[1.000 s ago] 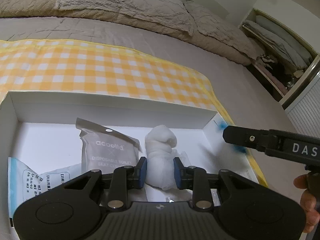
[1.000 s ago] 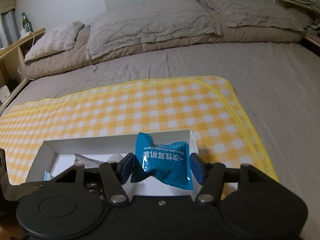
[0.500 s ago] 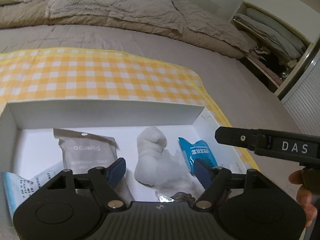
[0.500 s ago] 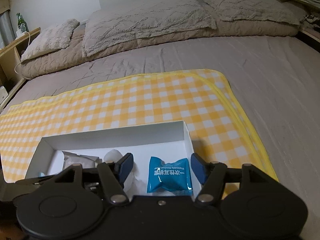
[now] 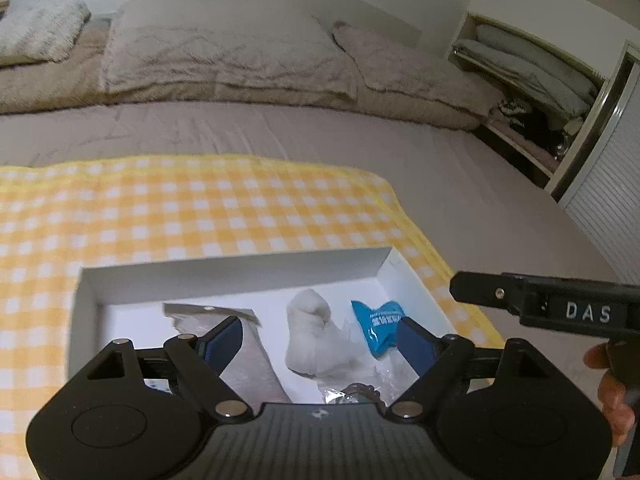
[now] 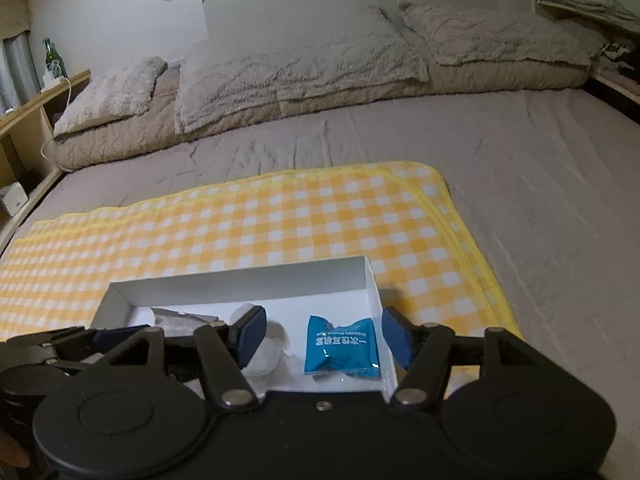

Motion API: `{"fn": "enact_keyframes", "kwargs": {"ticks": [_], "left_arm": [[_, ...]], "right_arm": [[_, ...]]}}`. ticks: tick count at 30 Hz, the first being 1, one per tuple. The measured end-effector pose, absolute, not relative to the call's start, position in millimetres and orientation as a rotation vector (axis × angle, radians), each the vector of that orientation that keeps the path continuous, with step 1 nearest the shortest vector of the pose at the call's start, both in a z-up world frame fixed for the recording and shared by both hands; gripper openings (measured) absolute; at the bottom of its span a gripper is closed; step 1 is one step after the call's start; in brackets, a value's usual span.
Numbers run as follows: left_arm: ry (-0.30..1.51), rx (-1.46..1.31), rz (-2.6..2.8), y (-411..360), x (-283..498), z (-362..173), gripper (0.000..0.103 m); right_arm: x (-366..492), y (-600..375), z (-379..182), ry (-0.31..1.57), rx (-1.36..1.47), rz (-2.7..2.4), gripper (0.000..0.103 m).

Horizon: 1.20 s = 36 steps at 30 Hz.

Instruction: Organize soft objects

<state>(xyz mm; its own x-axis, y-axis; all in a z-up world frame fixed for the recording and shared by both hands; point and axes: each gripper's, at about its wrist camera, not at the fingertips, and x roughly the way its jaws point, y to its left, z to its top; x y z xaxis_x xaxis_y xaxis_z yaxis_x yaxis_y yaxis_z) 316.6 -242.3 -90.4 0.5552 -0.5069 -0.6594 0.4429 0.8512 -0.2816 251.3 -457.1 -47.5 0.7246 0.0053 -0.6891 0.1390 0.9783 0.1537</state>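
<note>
Checked cloth (image 6: pixel 280 224) spread on the bed (image 6: pixel 540 168), reaching from under the jaws to well beyond them. Pillows (image 6: pixel 296 68) stacked along the headboard (image 6: pixel 352 4), far ahead of the jaws. Green bottle (image 6: pixel 51 56) upright on a wooden side shelf (image 6: pixel 24 116), far up-left of the jaws. Open closet (image 5: pixel 532 92) with folded bedding, far up-right of the jaws.

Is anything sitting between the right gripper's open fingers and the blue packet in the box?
Nothing visible. The right gripper is open above the white box, and the blue packet lies uncovered on the box floor, beside the white bundle.
</note>
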Motion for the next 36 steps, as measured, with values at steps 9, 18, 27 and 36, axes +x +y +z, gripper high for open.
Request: {"fn": "enact_keyframes", "kwargs": {"ticks": [9, 18, 27, 36], "left_arm": [[0.742, -0.062, -0.529, -216.4, 291.1, -41.1, 0.098], [0.690, -0.022, -0.496, -181.0, 254.0, -4.2, 0.103], [0.637, 0.014, -0.426, -142.5, 206.2, 23.6, 0.103], [0.568, 0.054, -0.373, -104.7, 148.7, 40.3, 0.103]], "right_arm": [[220.8, -436.3, -3.5, 0.676, 0.201, -0.033, 0.069], [183.0, -423.9, 32.0, 0.615, 0.198, -0.032, 0.078], [135.1, -398.8, 56.9, 0.585, 0.171, -0.030, 0.094], [80.1, -367.6, 60.8, 0.537, 0.137, -0.020, 0.103]]}}
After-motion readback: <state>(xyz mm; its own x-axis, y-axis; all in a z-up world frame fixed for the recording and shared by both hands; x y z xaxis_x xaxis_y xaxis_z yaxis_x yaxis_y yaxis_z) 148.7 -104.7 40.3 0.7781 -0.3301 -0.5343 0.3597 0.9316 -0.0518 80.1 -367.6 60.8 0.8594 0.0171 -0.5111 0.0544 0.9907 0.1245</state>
